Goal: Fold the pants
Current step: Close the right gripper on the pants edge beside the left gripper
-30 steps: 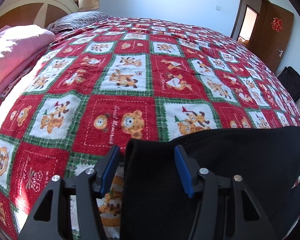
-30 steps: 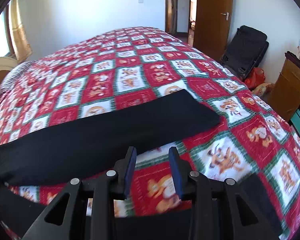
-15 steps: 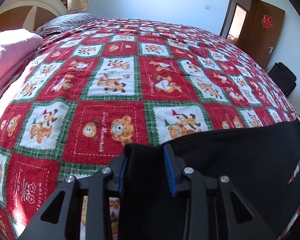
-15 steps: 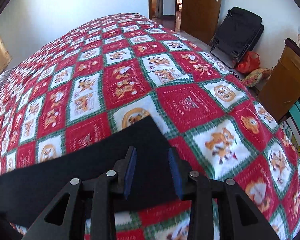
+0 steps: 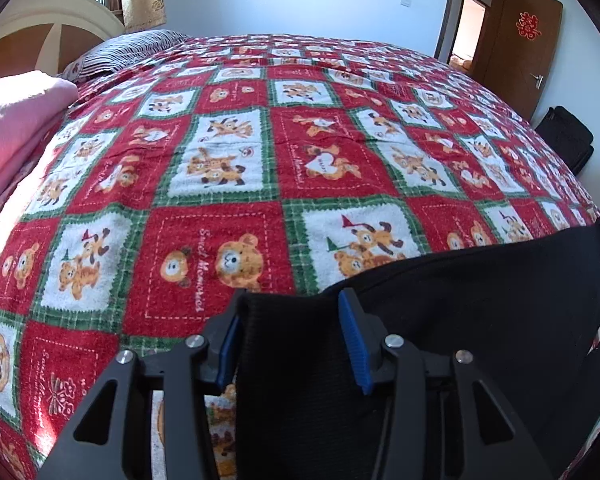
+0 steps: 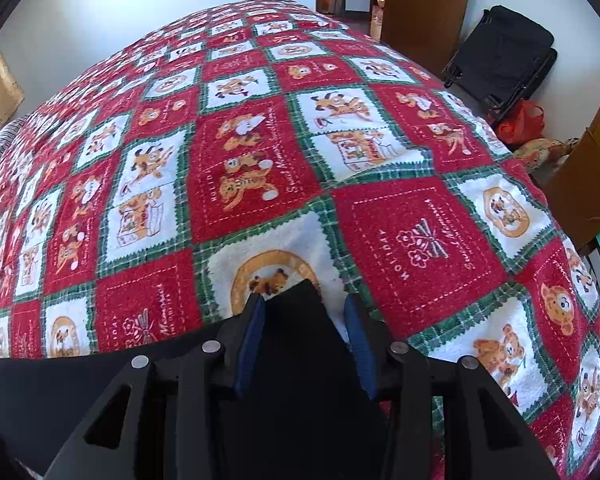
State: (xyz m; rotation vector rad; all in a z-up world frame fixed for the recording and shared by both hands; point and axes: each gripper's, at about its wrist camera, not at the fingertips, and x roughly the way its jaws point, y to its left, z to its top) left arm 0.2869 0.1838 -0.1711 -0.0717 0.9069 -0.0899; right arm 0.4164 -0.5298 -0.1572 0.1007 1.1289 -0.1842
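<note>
Left wrist view: pink blanket [image 5: 16, 120] at far left of the bed; striped pillow [image 5: 128, 48] behind it, by the headboard [image 5: 52, 20]. Red-green bear-print bedspread [image 5: 228, 168] covers the bed. Black pants [image 5: 480, 300] lie on the bedspread at lower right, one end reaching in between the fingers of the left claw [image 5: 290, 332]. The jaws have just been opening a little; fabric sits between the blue pads [image 5: 354, 340]. The left pad is right at the cloth's edge, the right pad lies against its top. Cannot tell whether they pinch it. Brown door [image 5: 524, 44] at upper right, black bag [image 5: 568, 140] below it.

Right wrist view: pants [image 6: 60, 392] run in from the lower left edge, and their corner ends between the fingers of the right claw [image 6: 304, 328]. Jaws part spread; the left pad [image 6: 252, 336] is at the cloth, the right one shows a sliver of bedspread [image 6: 420, 240] beside it. Grip cannot be told. Folded black chair [image 6: 504, 60] leans on the wall at upper right, a red bag [image 6: 520, 120] at its foot, wooden cabinet [image 6: 592, 184] at far right.
</note>
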